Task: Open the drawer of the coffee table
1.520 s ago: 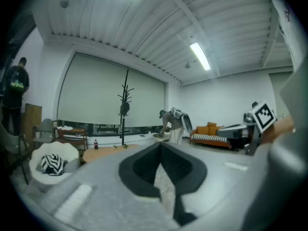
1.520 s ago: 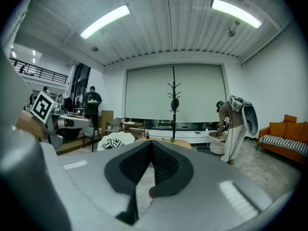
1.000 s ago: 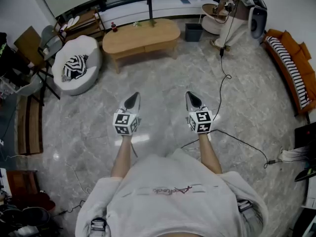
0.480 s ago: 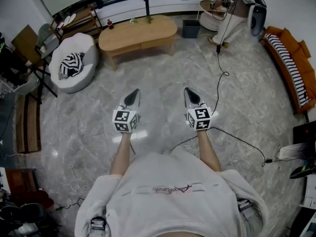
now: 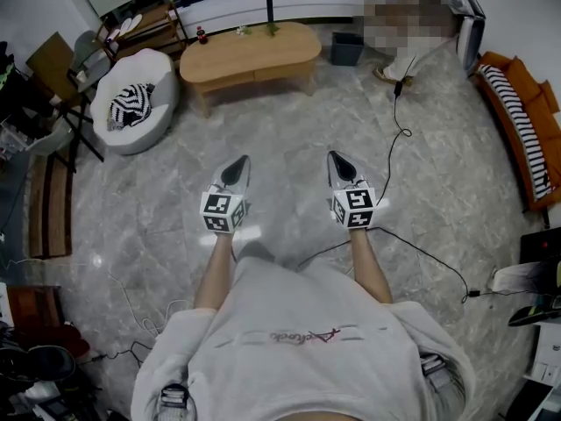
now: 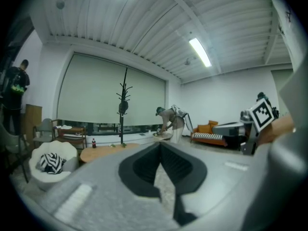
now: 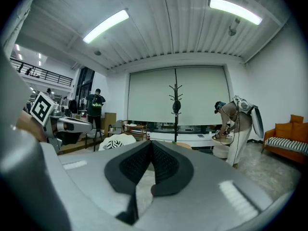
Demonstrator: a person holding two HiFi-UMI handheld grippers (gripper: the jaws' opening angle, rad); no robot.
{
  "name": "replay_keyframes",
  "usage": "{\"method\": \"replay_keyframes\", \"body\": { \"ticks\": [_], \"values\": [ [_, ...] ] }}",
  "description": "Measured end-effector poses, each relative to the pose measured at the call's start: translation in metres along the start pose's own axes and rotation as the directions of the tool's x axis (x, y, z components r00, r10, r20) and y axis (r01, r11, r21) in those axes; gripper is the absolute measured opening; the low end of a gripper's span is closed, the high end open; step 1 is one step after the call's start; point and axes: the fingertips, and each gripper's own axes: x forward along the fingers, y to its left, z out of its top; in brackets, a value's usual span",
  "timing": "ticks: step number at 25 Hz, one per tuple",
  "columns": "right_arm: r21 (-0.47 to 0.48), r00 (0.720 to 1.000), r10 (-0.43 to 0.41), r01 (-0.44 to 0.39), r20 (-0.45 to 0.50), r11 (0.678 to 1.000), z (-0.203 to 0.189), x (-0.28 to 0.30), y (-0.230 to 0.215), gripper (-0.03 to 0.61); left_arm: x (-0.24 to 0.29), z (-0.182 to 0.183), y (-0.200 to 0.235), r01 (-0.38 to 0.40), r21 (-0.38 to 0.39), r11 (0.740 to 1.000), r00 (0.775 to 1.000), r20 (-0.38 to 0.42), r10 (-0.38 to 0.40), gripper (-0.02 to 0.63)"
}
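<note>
The wooden oval coffee table [image 5: 250, 55] stands far ahead across the marble floor, its front drawer panel [image 5: 263, 73] closed. My left gripper [image 5: 240, 161] and right gripper [image 5: 337, 157] are held side by side at about waist height, pointing toward the table and well short of it. Both are shut with nothing between the jaws. In the left gripper view the pads meet at the left gripper's tip [image 6: 160, 145], with the table [image 6: 103, 151] small beyond. In the right gripper view the right gripper [image 7: 151, 143] is likewise closed and only a sliver of the table [image 7: 184, 145] shows.
A white round armchair [image 5: 131, 99] with a striped cushion sits left of the table. A dark bin [image 5: 346, 49] stands at the table's right end. A person [image 5: 403, 16] bends at the far right. A black cable [image 5: 399, 147] trails across the floor. An orange sofa [image 5: 517, 112] lines the right wall.
Both grippers have drifted a little across the floor with the person and stayed shut. The table and armchair sit slightly higher in the head view than before.
</note>
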Motion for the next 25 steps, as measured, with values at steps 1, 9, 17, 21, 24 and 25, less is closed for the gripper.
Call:
{"method": "replay_keyframes", "body": {
  "ticks": [1, 9, 17, 21, 24, 25],
  "values": [
    [0.000, 1.000, 0.003, -0.003, -0.002, 1.000, 0.000, 0.002, -0.001, 0.005, 0.001, -0.001, 0.001, -0.003, -0.003, 1.000, 1.000, -0.002, 0.003, 0.000],
    [-0.001, 1.000, 0.010, -0.010, -0.021, 1.000, -0.008, 0.026, -0.005, 0.005, 0.016, -0.012, 0.019, -0.014, -0.021, 1.000, 1.000, -0.014, 0.014, 0.000],
    [-0.006, 0.999, 0.011, -0.011, -0.033, 1.000, -0.016, 0.085, -0.021, 0.005, 0.071, -0.020, 0.057, -0.003, -0.036, 0.999, 1.000, -0.008, 0.003, 0.000],
    [-0.011, 0.999, 0.003, -0.003, -0.034, 1.000, -0.006, 0.129, -0.035, 0.005, 0.110, -0.012, 0.086, 0.012, -0.034, 0.999, 1.000, -0.002, -0.012, 0.000],
    [-0.017, 1.000, 0.000, -0.001, -0.028, 1.000, 0.011, 0.170, -0.042, 0.005, 0.139, 0.002, 0.117, 0.018, -0.037, 0.999, 1.000, 0.003, -0.018, 0.000],
    [-0.018, 1.000, 0.000, 0.000, -0.028, 1.000, 0.016, 0.184, -0.045, 0.005, 0.149, 0.006, 0.127, 0.019, -0.036, 0.999, 1.000, 0.004, -0.019, 0.000]
  ]
}}
